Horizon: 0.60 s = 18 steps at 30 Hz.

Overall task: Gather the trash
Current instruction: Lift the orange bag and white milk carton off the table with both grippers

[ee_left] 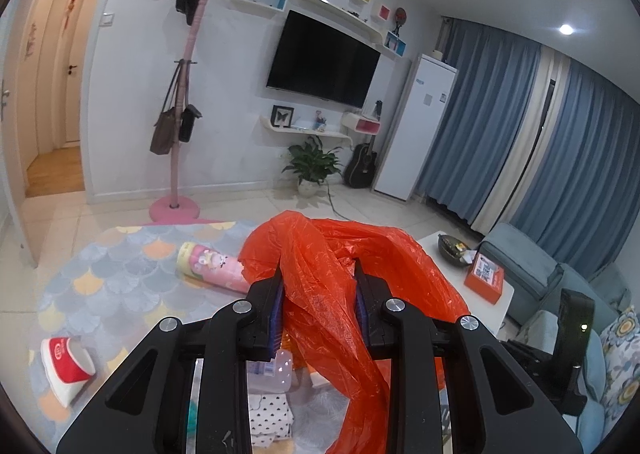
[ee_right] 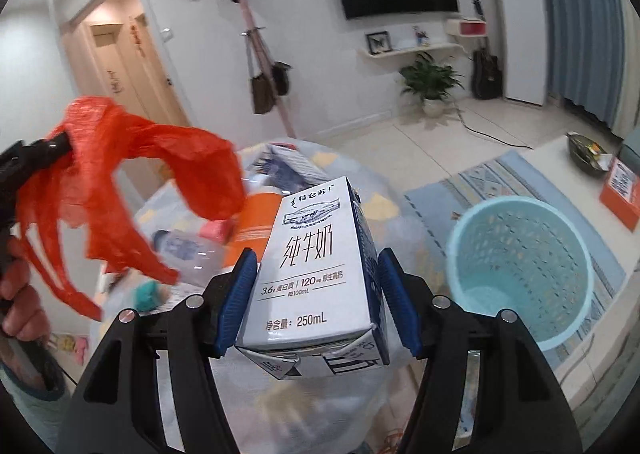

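My left gripper (ee_left: 318, 286) is shut on the rim of an orange plastic trash bag (ee_left: 360, 254) and holds it up and open. The bag also shows at the left of the right wrist view (ee_right: 160, 174), hanging from the left gripper's fingers (ee_right: 48, 150). My right gripper (ee_right: 316, 274) is shut on a white and blue 250 mL milk carton (ee_right: 316, 266), held upright beside the bag's mouth. Under the bag lie a clear plastic bottle (ee_right: 188, 250), an orange pack (ee_right: 256, 222) and other trash.
A light blue mesh waste basket (ee_right: 520, 274) stands to the right on a striped rug. A pink tube (ee_left: 212, 266) and a red and white bowl (ee_left: 66, 366) lie on the scale-pattern rug. A white low table (ee_left: 504, 294) carries an orange box (ee_left: 486, 278) and a dark dish.
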Motion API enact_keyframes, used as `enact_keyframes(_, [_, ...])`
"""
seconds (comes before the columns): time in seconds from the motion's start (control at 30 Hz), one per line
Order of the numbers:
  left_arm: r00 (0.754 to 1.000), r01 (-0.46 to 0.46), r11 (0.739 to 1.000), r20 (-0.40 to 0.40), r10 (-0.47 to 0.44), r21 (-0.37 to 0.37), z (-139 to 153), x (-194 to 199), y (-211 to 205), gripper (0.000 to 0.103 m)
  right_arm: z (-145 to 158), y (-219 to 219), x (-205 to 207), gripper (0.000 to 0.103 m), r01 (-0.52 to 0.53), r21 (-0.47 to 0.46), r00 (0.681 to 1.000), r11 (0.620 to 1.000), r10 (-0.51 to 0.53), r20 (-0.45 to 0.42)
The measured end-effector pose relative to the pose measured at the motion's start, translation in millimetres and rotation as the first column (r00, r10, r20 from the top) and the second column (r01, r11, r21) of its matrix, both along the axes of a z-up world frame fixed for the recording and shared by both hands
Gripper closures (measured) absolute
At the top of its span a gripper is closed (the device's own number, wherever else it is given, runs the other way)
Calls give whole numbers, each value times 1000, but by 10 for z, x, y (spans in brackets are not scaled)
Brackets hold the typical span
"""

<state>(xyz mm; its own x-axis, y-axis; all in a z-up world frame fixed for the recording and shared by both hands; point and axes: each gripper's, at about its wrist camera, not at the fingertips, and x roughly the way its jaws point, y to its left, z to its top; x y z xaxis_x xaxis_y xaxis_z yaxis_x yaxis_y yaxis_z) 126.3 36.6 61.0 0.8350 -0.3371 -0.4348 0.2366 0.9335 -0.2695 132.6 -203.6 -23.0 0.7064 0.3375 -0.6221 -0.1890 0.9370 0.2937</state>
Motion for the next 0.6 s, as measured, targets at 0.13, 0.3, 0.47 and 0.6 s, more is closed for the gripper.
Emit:
enact_keyframes(0.13, [1000,-15,1000,-1,15,16,22,-87,25,77,98,-36,68,44,0,53,1000,999,-1,6])
enact_keyframes(0.3, [999,-50,999,18,50,19,88,-244,110,77,174,-36,70,44,5,30,1000,1000,-6,20])
enact_keyframes(0.47, [998,-54,998,19,53,18,132,-292,101,77,281,-264,67,44,-4,119,1000,993,1,24])
enact_keyframes(0.6, [999,-36,999,24,36,7,145,-282,65,77,512,-544,-38,44,42,131,996,991,-51,72])
